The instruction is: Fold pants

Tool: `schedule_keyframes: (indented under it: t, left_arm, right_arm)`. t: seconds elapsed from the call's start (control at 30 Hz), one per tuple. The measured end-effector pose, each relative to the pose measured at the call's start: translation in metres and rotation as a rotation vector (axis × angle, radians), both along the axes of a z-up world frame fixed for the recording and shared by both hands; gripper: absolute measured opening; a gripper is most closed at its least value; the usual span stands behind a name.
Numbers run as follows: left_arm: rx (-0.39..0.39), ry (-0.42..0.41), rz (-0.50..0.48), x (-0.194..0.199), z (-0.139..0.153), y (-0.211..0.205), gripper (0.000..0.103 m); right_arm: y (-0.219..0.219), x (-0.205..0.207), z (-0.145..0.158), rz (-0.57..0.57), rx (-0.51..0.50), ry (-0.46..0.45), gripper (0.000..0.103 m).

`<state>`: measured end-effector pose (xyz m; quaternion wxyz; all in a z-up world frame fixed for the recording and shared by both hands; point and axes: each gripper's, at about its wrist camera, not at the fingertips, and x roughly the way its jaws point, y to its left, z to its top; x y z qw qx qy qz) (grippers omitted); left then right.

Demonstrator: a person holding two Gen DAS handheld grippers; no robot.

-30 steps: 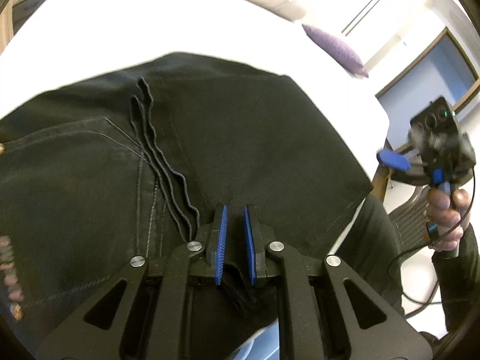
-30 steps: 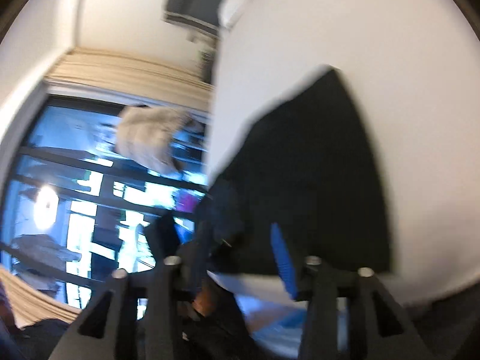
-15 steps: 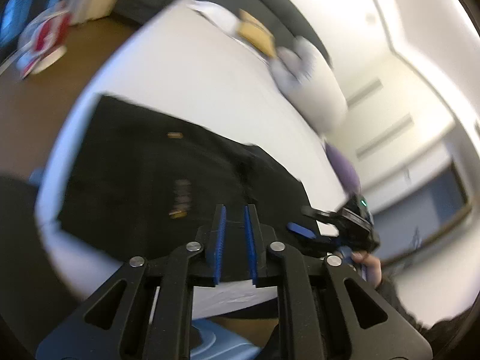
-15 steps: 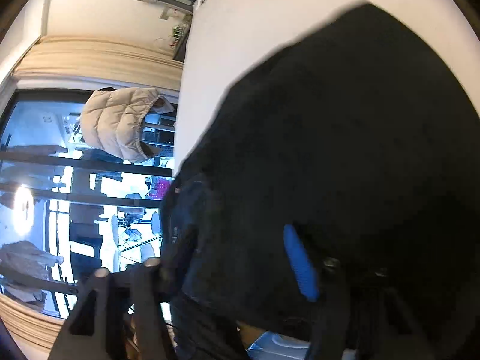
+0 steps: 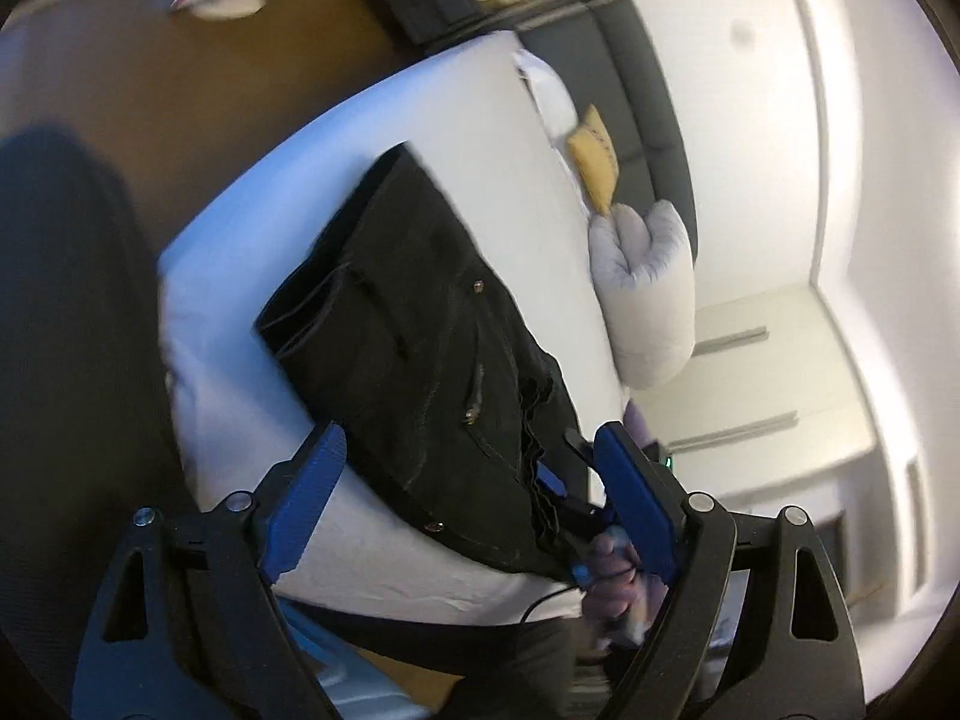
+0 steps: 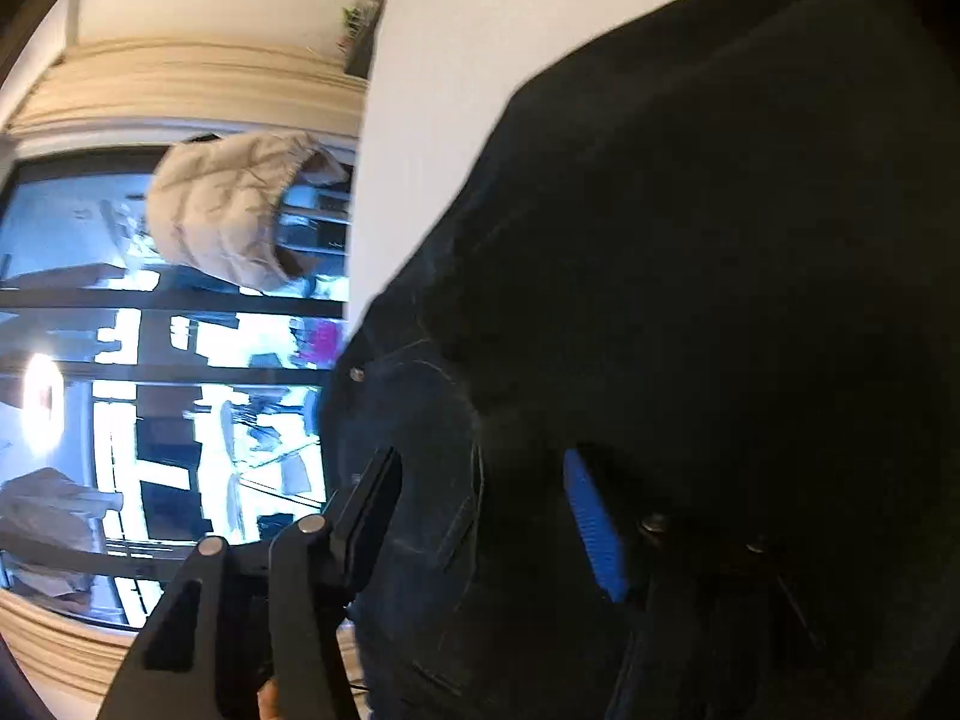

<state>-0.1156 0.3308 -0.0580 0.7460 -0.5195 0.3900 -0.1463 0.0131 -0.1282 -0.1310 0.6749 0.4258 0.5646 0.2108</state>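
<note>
Black pants lie folded on a white bed, with the waistband and rivets toward the near edge. My left gripper hangs off the bed's near edge with its jaws opening wide; nothing is between its blue pads. My right gripper, held in a hand, sits at the near right corner of the pants. In the right wrist view the pants fill the frame. The right gripper straddles the cloth with its jaws closing, and its blue pad stays uncovered.
A grey pillow and a yellow cushion lie at the bed's far end by a dark headboard. Brown floor runs along the left. A window with a beige jacket hanging lies beyond the bed edge.
My left gripper let go of the cloth, pulled back off the bed, rolled and spread wide. My right gripper came down closer onto the pants, which now fill its view.
</note>
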Motion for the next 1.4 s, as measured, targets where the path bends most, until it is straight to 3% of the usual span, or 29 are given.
schedule_keyframes:
  t: [0.2, 0.37, 0.6, 0.8, 0.93, 1.27, 1.4]
  left_arm:
    - [-0.114, 0.057, 0.082, -0.001, -0.033, 0.012, 0.085]
    - [-0.147, 0.052, 0.102, 0.009, -0.046, 0.013, 0.084]
    - [-0.260, 0.048, 0.139, 0.024, -0.068, 0.011, 0.083]
    - [-0.326, 0.116, 0.170, 0.013, -0.072, 0.014, 0.068]
    - [-0.258, 0.136, 0.140, 0.005, -0.063, 0.008, 0.070]
    - [-0.337, 0.098, 0.156, 0.030, -0.074, 0.000, 0.069]
    - [-0.336, 0.097, 0.158, 0.030, -0.071, 0.000, 0.062]
  right_arm:
    - [-0.003, 0.002, 0.003, -0.015, 0.018, 0.022, 0.061]
    - [0.003, 0.001, 0.008, -0.006, -0.003, 0.009, 0.065]
    - [-0.002, 0.000, 0.008, -0.005, -0.005, 0.001, 0.065]
    - [-0.002, 0.000, 0.008, -0.002, -0.001, -0.003, 0.065]
    - [-0.002, -0.001, 0.008, -0.001, 0.000, -0.011, 0.065]
    - [-0.002, -0.001, 0.008, 0.002, 0.002, -0.022, 0.065]
    - [-0.001, 0.000, 0.010, 0.001, 0.011, -0.012, 0.065]
